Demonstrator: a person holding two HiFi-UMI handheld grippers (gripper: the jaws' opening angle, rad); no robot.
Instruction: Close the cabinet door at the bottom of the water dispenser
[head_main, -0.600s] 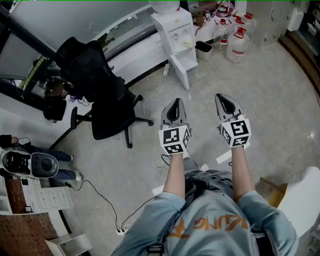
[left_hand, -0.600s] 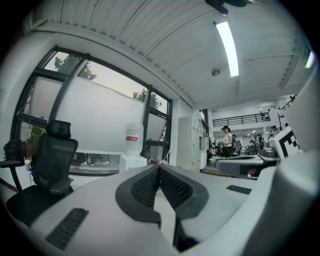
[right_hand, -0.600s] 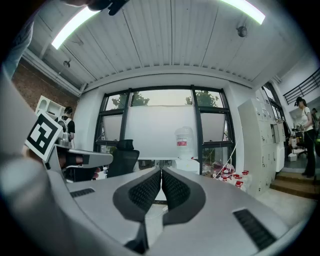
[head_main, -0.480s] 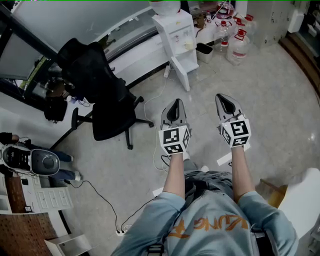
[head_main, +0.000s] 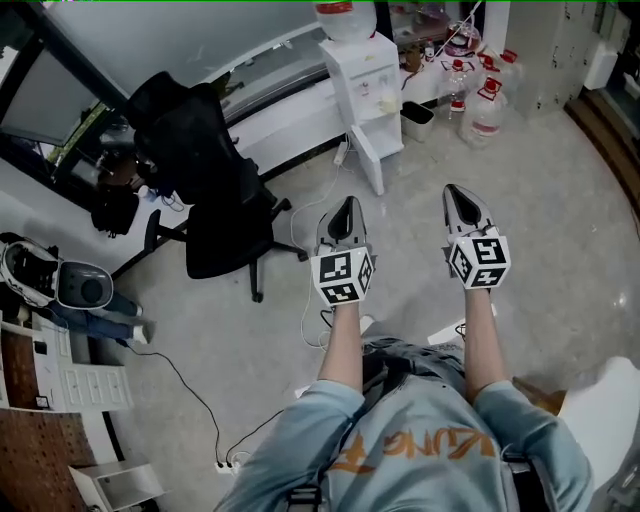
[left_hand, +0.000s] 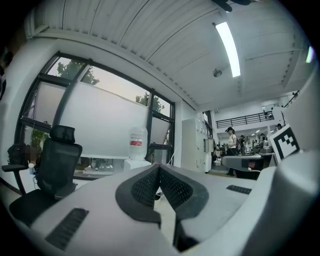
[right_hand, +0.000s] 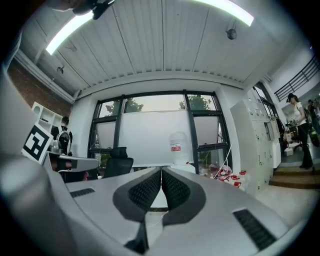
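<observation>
The floor (head_main: 560, 200) extends ahead of both tools. A black chair (head_main: 215, 190) stands ahead and to the left of the left tool (head_main: 347, 205). The white dispenser (head_main: 365, 75) stands well ahead, roughly between the two tools. Its bottom door (head_main: 366, 160) hangs open, swung out toward them. Only the head view shows this door. Each tool view shows just the dispenser's bottle (left_hand: 137, 142) above the jaw tips. Left tool: clenched, pads meeting, nothing between them. Right tool (head_main: 457, 192): clenched and empty. Both are well apart from the door.
</observation>
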